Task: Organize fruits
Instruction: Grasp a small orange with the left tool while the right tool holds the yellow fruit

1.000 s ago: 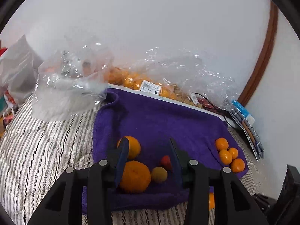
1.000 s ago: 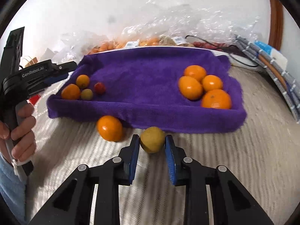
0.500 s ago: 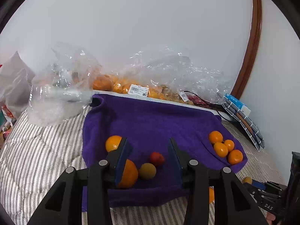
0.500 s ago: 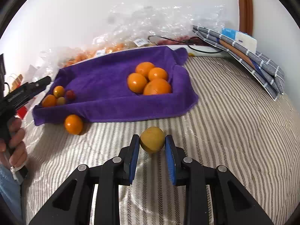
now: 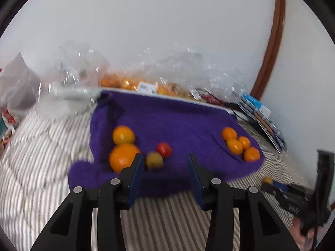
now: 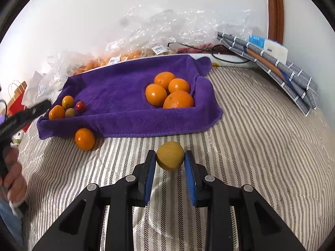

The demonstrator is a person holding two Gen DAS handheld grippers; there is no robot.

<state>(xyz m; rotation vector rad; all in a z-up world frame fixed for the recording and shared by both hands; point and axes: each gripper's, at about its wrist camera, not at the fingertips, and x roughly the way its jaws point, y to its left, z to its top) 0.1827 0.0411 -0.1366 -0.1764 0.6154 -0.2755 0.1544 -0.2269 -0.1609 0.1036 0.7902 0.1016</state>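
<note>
A purple towel lies on the striped bed. Several oranges sit in its right corner. At its left corner lie two oranges, a small greenish fruit and a small red fruit. One orange lies on the bed just off the towel's front edge. My right gripper is shut on a yellow fruit, held above the bed in front of the towel. My left gripper is open and empty, over the towel's front edge near the greenish fruit.
Clear plastic bags with more fruit line the wall behind the towel. Folded grey cloth and a box lean at the right. A red paper bag stands at the far left. A wooden frame runs up the wall.
My right gripper has carried the yellow fruit back from the towel's edge and to the right. My left gripper has pulled back, still open.
</note>
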